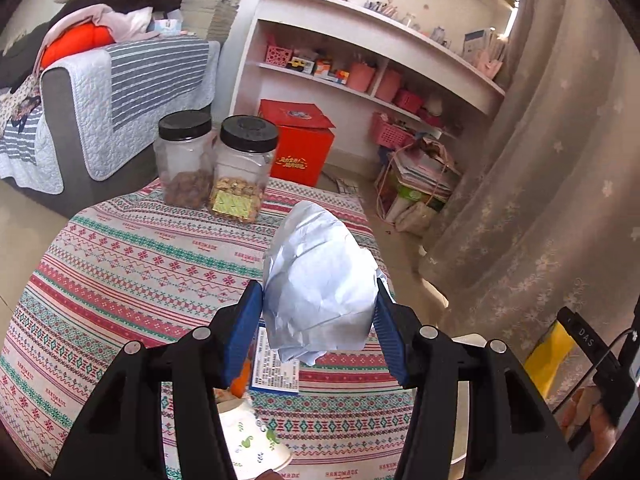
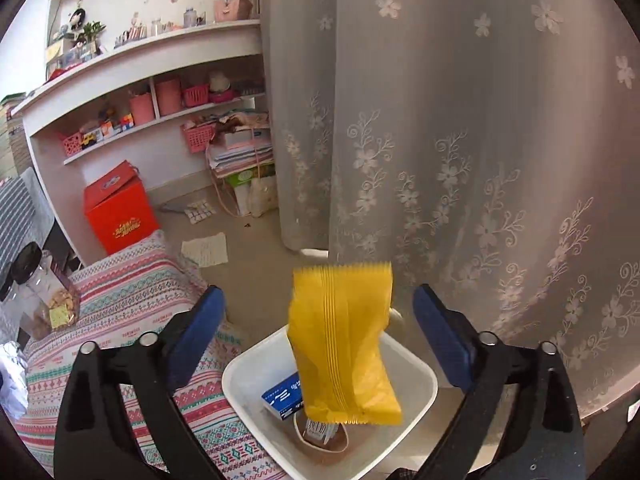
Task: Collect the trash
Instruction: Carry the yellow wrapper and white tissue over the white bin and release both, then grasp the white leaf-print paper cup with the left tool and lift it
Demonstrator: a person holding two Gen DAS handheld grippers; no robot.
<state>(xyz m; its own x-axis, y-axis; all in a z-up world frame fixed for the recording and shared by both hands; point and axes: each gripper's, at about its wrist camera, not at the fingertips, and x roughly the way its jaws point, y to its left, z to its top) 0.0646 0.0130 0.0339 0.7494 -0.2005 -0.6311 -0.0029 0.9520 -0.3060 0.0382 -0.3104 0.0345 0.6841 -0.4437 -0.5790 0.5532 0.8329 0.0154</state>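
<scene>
My left gripper (image 1: pixel 318 328) is shut on a crumpled ball of white paper (image 1: pixel 316 280) and holds it above the patterned tablecloth (image 1: pixel 132 272). A printed card (image 1: pixel 276 364) and a paper cup (image 1: pixel 252 440) lie under it. My right gripper (image 2: pixel 318 340) is open over a white bin (image 2: pixel 416 392) beside the table. A yellow snack wrapper (image 2: pixel 344 344) hangs between the spread fingers, touching neither, above the bin. The bin holds a blue box (image 2: pixel 282 398) and a paper cup (image 2: pixel 320 436). The wrapper also shows in the left wrist view (image 1: pixel 548 356).
Two black-lidded jars, one with nuts (image 1: pixel 184 156) and one with snacks (image 1: pixel 242 168), stand at the table's far edge. A red box (image 1: pixel 304 148) sits on the floor by a white shelf (image 1: pixel 360 92). A flowered curtain (image 2: pixel 480 140) hangs right behind the bin. A sofa (image 1: pixel 80 120) stands left.
</scene>
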